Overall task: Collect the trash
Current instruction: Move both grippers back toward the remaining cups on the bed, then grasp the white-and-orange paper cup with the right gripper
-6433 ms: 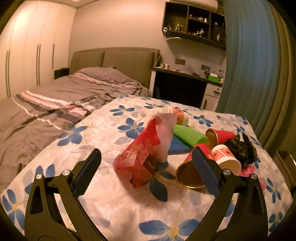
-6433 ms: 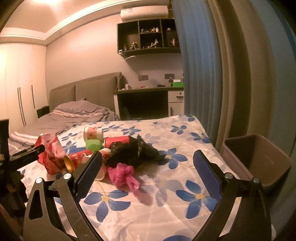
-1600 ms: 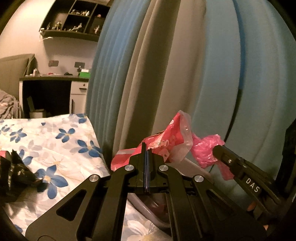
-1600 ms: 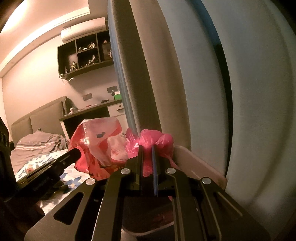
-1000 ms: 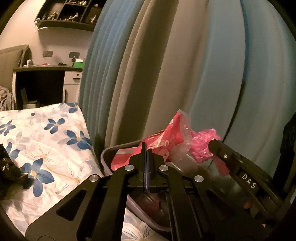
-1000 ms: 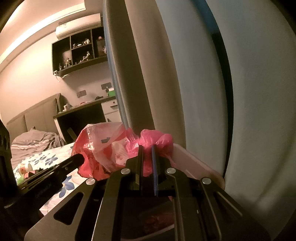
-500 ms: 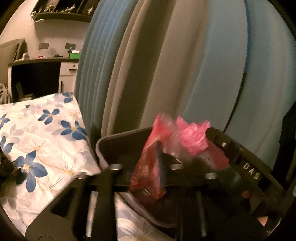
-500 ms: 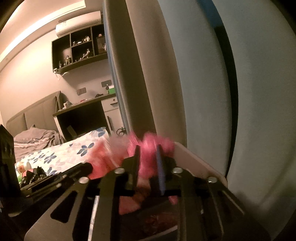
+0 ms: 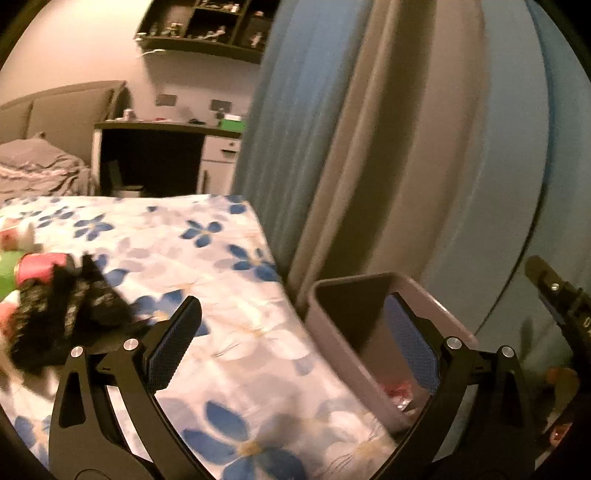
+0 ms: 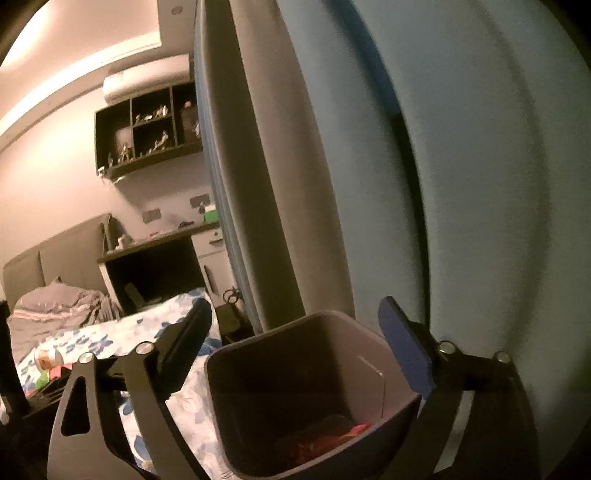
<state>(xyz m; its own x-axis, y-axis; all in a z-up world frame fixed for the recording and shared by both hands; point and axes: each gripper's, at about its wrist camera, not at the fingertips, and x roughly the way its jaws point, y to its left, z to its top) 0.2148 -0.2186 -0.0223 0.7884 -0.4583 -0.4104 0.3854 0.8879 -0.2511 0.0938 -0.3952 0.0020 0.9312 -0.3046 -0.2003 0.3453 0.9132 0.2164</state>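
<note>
A grey trash bin (image 10: 314,373) stands beside the bed, with red and pink bags (image 10: 325,439) lying at its bottom. My right gripper (image 10: 295,325) is open and empty just above the bin. My left gripper (image 9: 291,325) is open and empty over the bed's edge, the bin (image 9: 343,354) under its right finger; red trash (image 9: 400,393) shows inside. A black bag (image 9: 62,310), red cups (image 9: 40,266) and a green item (image 9: 5,273) lie on the flowered bedsheet (image 9: 229,258) at left. The right gripper's finger (image 9: 554,291) shows at the right edge.
Blue and beige curtains (image 9: 369,147) hang right behind the bin. A desk (image 9: 159,155) and wall shelf (image 9: 199,29) stand beyond the bed. A grey duvet (image 10: 55,306) lies at the far left.
Both grippers have opened and dropped the red bag and the pink bag into the bin. The left gripper has swung back left toward the bed.
</note>
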